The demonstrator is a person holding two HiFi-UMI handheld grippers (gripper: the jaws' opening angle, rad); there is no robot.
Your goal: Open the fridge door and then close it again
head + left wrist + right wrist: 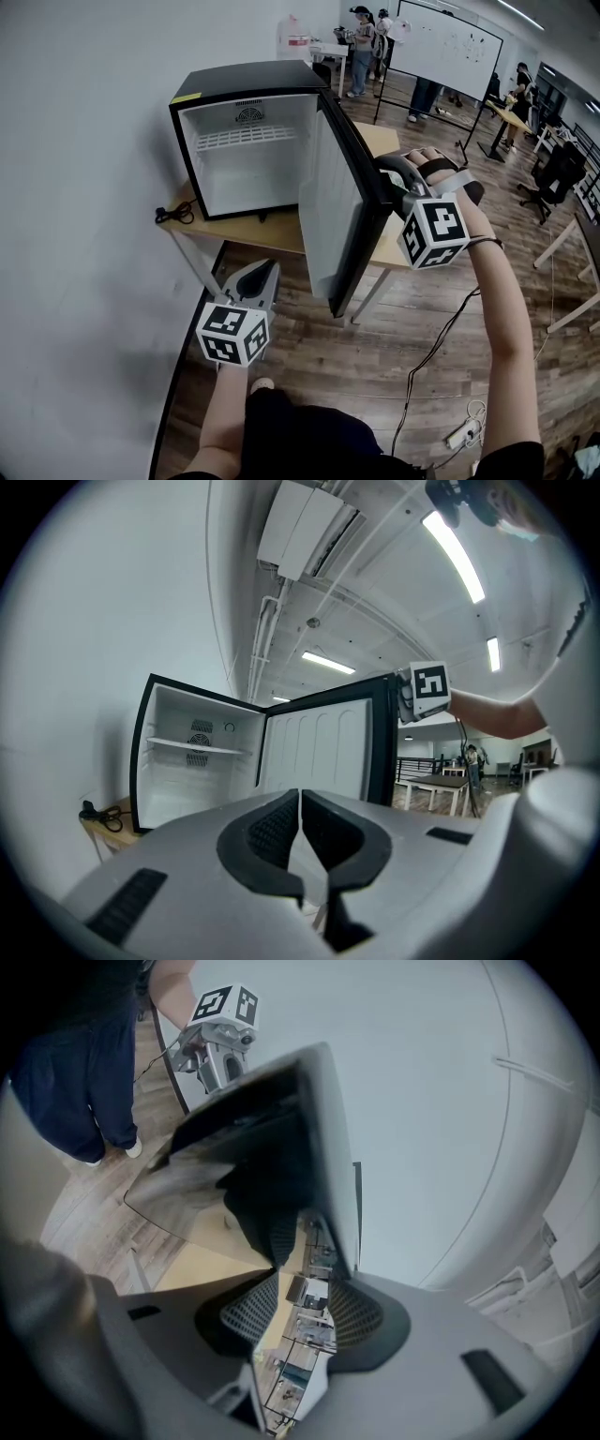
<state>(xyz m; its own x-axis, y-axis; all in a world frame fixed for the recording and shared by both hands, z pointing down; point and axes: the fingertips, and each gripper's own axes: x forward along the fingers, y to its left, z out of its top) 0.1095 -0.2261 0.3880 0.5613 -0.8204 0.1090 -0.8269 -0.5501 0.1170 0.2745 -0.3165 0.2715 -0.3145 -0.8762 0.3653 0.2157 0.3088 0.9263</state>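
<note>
Right claw (305,1283) clamps ribbed pads (251,1309) on glossy black fridge door (248,1138).

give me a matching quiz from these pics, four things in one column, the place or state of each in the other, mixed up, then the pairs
Things:
1 fridge door
2 left gripper
3 right gripper
4 black cable

States or places:
a jaws together, nothing between them
b lying on the table beside the fridge
c swung open
d jaws on the door's edge

Pairs: 1-c, 2-a, 3-d, 4-b
</note>
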